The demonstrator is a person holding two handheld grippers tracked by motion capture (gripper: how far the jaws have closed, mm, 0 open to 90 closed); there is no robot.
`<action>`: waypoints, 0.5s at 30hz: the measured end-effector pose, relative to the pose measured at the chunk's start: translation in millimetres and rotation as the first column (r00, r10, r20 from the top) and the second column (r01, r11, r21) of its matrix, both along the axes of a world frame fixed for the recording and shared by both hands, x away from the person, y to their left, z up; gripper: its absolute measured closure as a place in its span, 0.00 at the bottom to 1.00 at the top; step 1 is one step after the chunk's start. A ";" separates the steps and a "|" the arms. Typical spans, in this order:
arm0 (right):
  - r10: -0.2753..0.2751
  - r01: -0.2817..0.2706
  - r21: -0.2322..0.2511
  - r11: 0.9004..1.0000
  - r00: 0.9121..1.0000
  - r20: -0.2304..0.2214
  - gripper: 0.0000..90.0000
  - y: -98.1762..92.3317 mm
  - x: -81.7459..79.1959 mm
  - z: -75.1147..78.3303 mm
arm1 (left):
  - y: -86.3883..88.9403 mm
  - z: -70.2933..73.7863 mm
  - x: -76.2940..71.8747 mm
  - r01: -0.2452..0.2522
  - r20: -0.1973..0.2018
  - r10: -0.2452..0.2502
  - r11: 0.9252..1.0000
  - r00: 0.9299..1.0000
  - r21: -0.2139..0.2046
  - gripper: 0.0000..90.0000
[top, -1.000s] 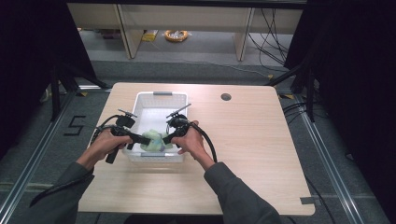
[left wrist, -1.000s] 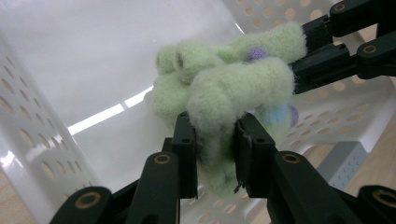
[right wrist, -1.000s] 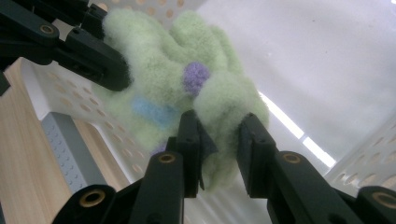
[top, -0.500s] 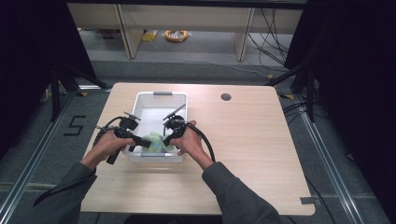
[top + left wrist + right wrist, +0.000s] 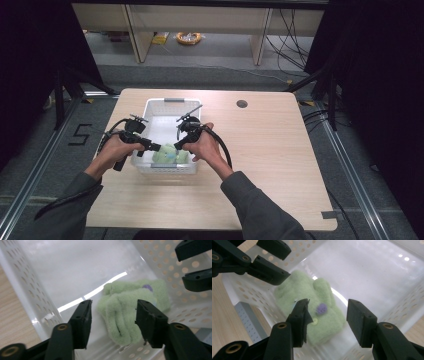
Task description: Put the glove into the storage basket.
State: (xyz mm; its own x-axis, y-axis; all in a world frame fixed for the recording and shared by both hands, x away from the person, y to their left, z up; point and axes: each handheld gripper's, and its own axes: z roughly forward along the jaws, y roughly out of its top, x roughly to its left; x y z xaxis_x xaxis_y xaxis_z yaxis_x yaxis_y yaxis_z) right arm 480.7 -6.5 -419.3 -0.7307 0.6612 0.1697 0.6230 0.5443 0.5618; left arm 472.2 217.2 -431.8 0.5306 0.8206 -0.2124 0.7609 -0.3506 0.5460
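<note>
Green plush toy (image 5: 169,154), one basket (image 5: 172,101)

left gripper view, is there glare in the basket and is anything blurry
Left gripper view: a bright glare streak crosses the white basket floor beside the green fuzzy cloth, which looks soft. Right gripper view: glare spots on the floor too. High view: evenly lit table, dark surroundings.

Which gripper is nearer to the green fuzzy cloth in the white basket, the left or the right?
Hard to call; the left looks slightly nearer. The left gripper has open jaws on either side of the green cloth. The right gripper hangs open just above it, inside the basket.
</note>
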 end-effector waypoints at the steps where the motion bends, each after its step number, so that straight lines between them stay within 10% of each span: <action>1: -0.004 0.004 0.005 1.000 1.000 -0.001 0.58 -0.9 -1.0 1.3 | 1.1 1.0 0.2 0.006 0.008 -0.006 1.000 1.000 0.000 0.47; 15: 0.021 -0.027 0.067 0.997 0.995 0.094 0.42 -27.5 -23.0 23.6 | -0.7 24.3 -26.1 -0.016 0.130 0.030 0.994 0.991 -0.105 0.34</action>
State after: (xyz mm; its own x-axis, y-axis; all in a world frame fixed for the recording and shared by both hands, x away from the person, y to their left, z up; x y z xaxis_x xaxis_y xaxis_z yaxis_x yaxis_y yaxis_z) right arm 457.7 -34.1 -395.7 -0.7610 0.6326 0.1438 0.5533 0.5171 0.6531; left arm 446.1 216.5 -407.6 0.5407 0.8102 -0.2264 0.6872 -0.2703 0.6743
